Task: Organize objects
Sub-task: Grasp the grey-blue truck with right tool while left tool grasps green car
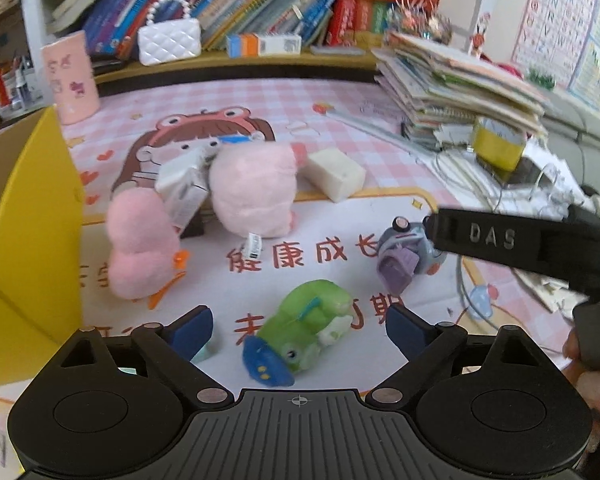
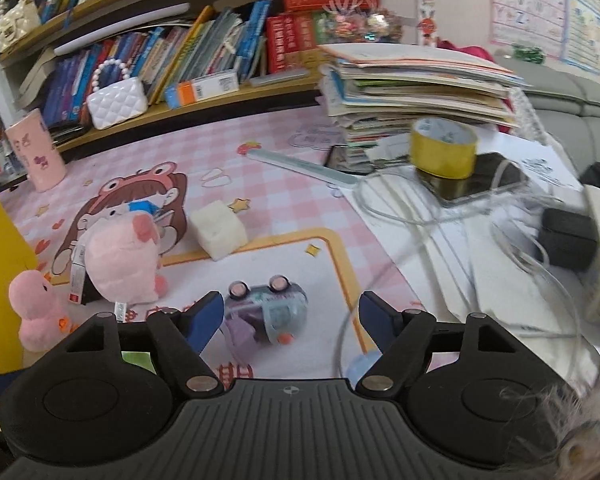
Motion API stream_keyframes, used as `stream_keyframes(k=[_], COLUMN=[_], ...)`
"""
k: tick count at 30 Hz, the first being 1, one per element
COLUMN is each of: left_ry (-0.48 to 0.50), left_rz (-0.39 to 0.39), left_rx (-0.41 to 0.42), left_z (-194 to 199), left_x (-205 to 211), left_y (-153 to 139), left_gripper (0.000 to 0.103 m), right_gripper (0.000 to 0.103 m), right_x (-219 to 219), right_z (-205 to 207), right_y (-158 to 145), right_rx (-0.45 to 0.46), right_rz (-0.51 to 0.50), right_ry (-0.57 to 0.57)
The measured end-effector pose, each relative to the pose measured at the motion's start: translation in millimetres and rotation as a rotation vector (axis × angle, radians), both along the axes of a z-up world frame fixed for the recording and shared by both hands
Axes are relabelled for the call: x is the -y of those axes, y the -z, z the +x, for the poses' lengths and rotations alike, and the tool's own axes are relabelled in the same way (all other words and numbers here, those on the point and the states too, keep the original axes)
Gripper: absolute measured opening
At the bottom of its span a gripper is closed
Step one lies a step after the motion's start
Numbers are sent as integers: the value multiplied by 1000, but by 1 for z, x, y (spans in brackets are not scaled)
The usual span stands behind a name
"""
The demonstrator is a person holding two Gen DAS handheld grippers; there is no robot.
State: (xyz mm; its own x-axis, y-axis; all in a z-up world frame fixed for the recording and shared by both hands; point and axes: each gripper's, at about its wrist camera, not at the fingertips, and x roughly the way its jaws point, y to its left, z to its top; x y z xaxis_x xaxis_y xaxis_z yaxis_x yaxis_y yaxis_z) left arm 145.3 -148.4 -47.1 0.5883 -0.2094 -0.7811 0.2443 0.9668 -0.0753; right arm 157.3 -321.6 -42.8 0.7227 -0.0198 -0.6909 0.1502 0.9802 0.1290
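A green frog toy car lies on the pink desk mat, between the wide-apart jaws of my left gripper; neither pad touches it. A grey-blue toy car with a purple part lies on its side between the jaws of my right gripper. It sits close against the left finger, and a clear gap separates it from the right one. In the left wrist view the same car shows beside one of the right gripper's fingers.
A yellow box stands at the left. A pink plush duck, a pink plush pig, a small carton and a white block lie mid-mat. A book stack, yellow tape roll and cables crowd the right.
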Motion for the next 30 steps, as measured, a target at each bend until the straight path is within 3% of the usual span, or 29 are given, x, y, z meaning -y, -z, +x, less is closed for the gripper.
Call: stream_keyframes(k=[6,8,10,16,20,24,28,30], left_ry=[53,70,82,44,-20,-58,-69,-68], left_rz=[113,141,147,117,53,7,-10,-14], left_rx=[-48,-66,-79,-31,-12,19,41,46], left_z=[17,21,23,22,24,20,16,14], left_x=[21,25,26,13,-3,-13,-16,-16], left_y=[22,29,32,19,7,-5,-14,-15], left_gripper=[84,76,54,50,50,50,50,50], right_gripper=[76,76,76,76,76,75,66,66], right_x=[2,1,0,-5,-10,-14,-17,-19], right_z=[17,24,30,46,51,55,55,53], right_y=[5,7,12,27,35,42,48,48], right_rx=[-16,-31,-54,-136,-168,-176,-164,-152], right_rz=[53,47,41,29,4,-28,-70,-80], right_ry=[-73,-85,-93,-116,-132,-144,-152,-159])
